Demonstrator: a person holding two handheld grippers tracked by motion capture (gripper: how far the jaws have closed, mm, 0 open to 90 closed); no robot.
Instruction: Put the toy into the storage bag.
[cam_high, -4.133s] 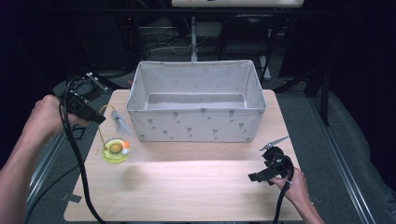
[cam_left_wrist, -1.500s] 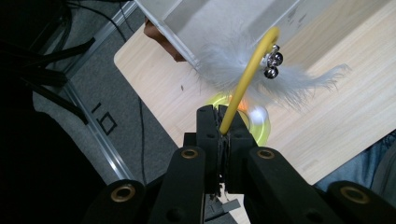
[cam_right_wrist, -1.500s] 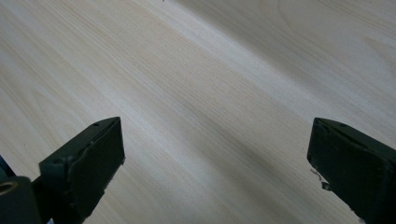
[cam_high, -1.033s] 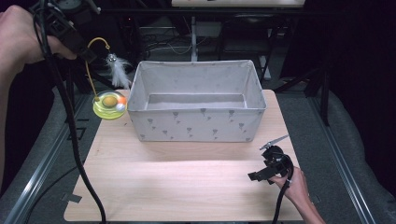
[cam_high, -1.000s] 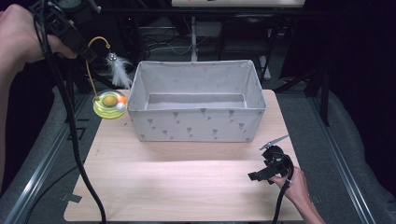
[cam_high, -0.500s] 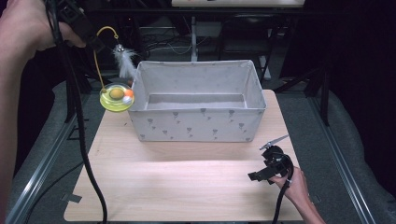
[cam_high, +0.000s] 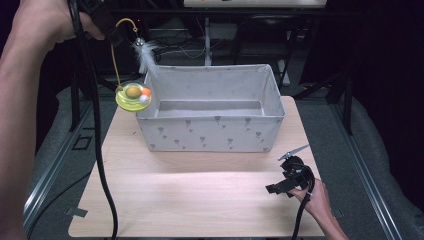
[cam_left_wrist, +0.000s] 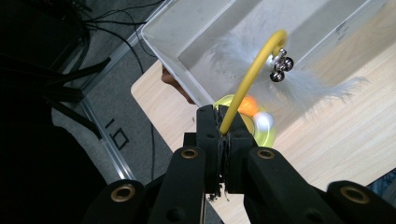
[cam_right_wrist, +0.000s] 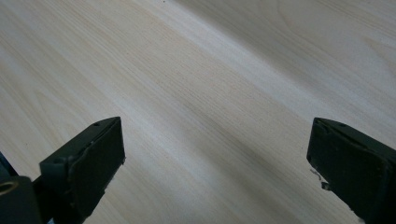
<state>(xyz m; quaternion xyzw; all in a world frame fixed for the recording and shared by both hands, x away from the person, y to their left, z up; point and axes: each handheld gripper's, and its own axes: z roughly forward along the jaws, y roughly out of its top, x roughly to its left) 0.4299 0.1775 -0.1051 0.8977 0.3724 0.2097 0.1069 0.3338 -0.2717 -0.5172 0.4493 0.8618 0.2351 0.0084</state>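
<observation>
The jaws of the left gripper (cam_left_wrist: 223, 140) are pressed together on the yellow wire (cam_left_wrist: 247, 79) of a cat toy, which is held in the air above the near-left corner of the grey fabric bin (cam_high: 210, 117). A white feather (cam_high: 146, 56) and a yellow disc (cam_high: 133, 96) are hung from the wire. The right gripper (cam_right_wrist: 215, 163) is held wide apart over bare counter (cam_high: 200, 200), well apart from the bin.
</observation>
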